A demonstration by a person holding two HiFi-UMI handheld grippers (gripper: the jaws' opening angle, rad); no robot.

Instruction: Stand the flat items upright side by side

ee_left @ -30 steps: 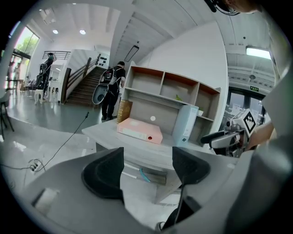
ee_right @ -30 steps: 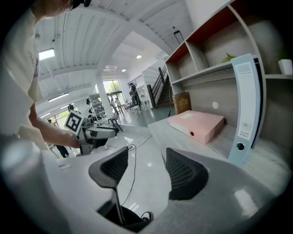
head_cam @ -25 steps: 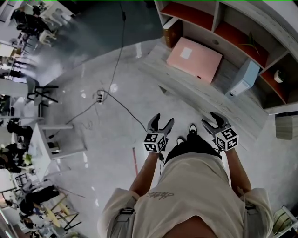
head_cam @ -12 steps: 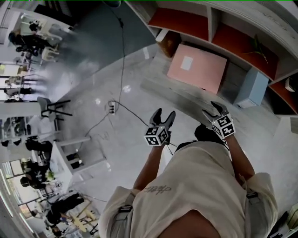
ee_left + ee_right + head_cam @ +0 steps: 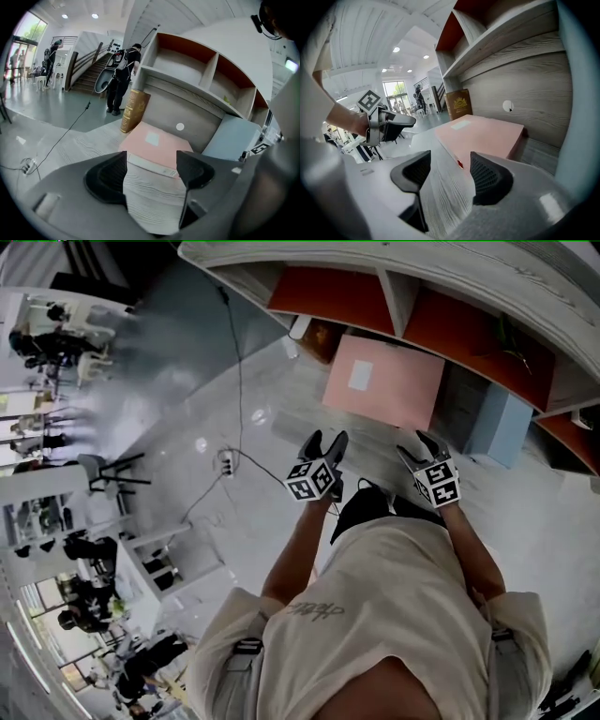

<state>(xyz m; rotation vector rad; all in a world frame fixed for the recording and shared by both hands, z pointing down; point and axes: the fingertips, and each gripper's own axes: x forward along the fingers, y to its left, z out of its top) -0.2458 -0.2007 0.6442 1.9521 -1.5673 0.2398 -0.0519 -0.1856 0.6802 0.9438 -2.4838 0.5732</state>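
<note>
Tongs standing apart, pink book flat on counter

The flat pink book lies on the grey wood-grain table, below the wooden shelf unit. Left of it stands the brown hardback book. Right of it, the pale blue flat item seems to lean upright.

A pale pink flat item lies just ahead of both grippers, with a small white square label on top and a white edge. Past the left gripper is a brown book with gold decoration. To the right of the right gripper is a light blue item. The shelf unit is pale grey wood grain with orange-red back panels. The surface below the jaws is light grey wood grain. Both grippers are grey, with black ribbed pads and black-and-white square markers.
</note>
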